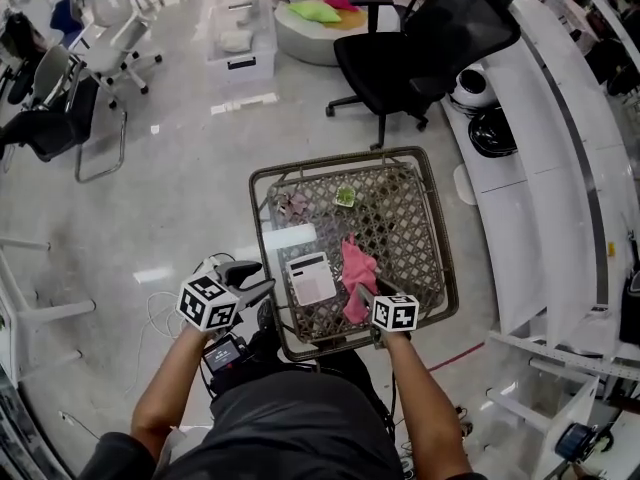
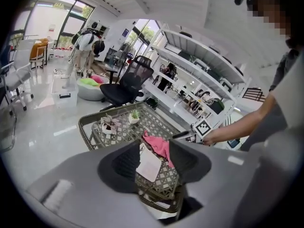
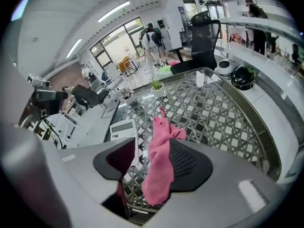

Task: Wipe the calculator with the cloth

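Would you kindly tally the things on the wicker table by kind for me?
Plants: 2
Calculator: 1
Cloth: 1
Total: 4

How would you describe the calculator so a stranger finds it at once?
Start at the lattice table on the shiny floor. Near its front edge, left of the pink cloth, lies the calculator: the only flat white rectangle with a display.
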{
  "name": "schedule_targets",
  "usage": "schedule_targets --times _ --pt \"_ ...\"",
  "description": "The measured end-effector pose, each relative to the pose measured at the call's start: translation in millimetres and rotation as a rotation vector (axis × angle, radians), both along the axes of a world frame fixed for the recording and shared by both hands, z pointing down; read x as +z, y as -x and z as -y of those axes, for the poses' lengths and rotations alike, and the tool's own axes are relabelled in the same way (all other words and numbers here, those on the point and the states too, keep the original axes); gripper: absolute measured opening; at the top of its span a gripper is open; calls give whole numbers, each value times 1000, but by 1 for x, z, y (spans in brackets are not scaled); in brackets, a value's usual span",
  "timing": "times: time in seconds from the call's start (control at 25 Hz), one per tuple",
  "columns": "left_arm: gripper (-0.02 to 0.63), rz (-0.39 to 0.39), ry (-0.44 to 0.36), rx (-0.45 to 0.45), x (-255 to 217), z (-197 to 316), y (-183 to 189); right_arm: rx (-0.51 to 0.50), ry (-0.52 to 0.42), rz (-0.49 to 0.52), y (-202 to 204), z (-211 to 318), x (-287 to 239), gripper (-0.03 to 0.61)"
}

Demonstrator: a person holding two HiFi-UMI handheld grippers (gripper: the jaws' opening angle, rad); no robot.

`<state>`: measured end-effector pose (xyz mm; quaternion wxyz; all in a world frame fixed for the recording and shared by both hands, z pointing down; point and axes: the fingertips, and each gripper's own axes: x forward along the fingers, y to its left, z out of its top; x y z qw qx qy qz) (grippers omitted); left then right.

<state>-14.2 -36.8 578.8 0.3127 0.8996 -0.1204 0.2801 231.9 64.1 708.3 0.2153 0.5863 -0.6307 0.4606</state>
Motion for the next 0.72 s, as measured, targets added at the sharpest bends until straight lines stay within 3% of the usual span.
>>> schedule_targets --times 0.2,0.32,0.44,0.72 --pt "236 -11 -7 13 -8 -8 -4 98 -34 -15 -10 -7 -11 216" --pt "236 -10 -12 10 -10 -11 -1 109 -55 -33 -13 -6 -18 207" --pt "236 -4 -14 6 -10 -14 3 132 -91 -39 -18 -1 -30 135" --pt "236 -51 -46 5 -28 -11 -2 121 -247 -19 -16 31 -89 115"
